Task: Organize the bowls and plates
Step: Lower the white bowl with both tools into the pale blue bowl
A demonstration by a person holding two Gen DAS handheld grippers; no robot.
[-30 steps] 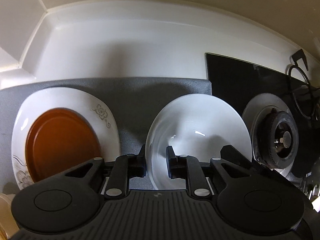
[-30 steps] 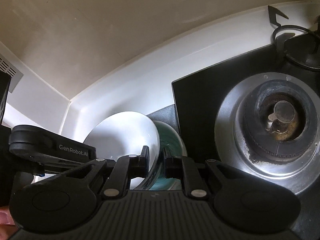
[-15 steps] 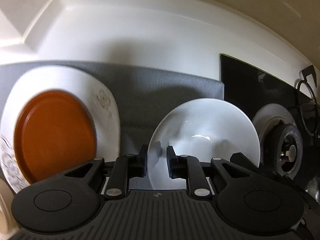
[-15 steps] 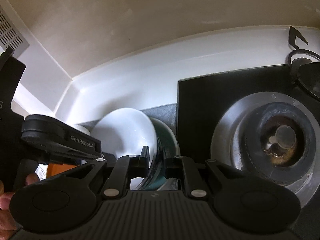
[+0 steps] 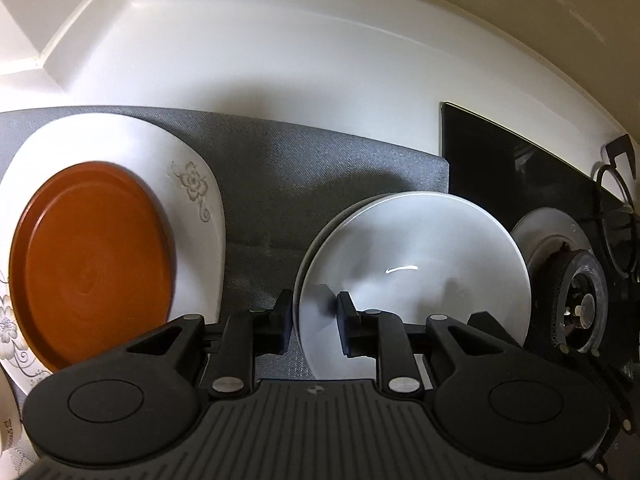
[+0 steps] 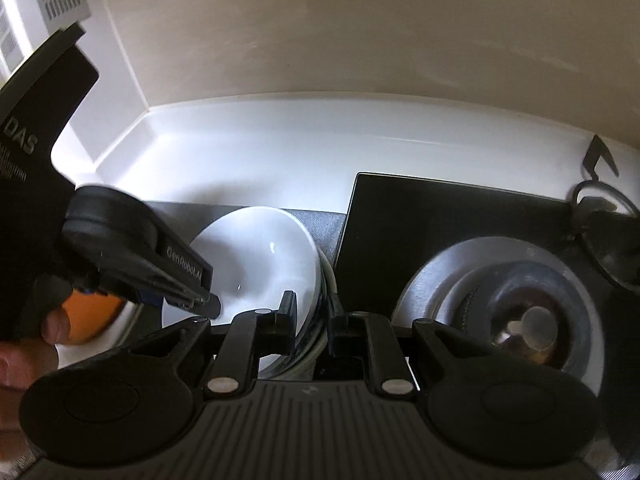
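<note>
A plain white bowl (image 5: 412, 272) sits nested in a dark-patterned bowl (image 6: 316, 332) on the grey mat (image 5: 300, 184), beside the hob. My left gripper (image 5: 314, 320) straddles the white bowl's left rim. Its jaws are opening and the pads look just off the rim. In the right wrist view one of the left gripper's fingers (image 6: 196, 300) reaches into the white bowl (image 6: 260, 256). My right gripper (image 6: 312, 316) is shut across the right rim of the nested bowls. An orange plate (image 5: 92, 264) lies on a white flowered plate (image 5: 192, 200) at the left.
A black glass hob (image 5: 500, 168) with a gas burner (image 6: 520, 320) lies right of the mat. A white upstand and wall close off the back. A person's hand (image 6: 24, 356) holds the left gripper at the lower left.
The white bowl has come down into the patterned bowl, whose rim now shows around it. The left jaws have spread a little. The right view has rolled level, and its grip is unchanged.
</note>
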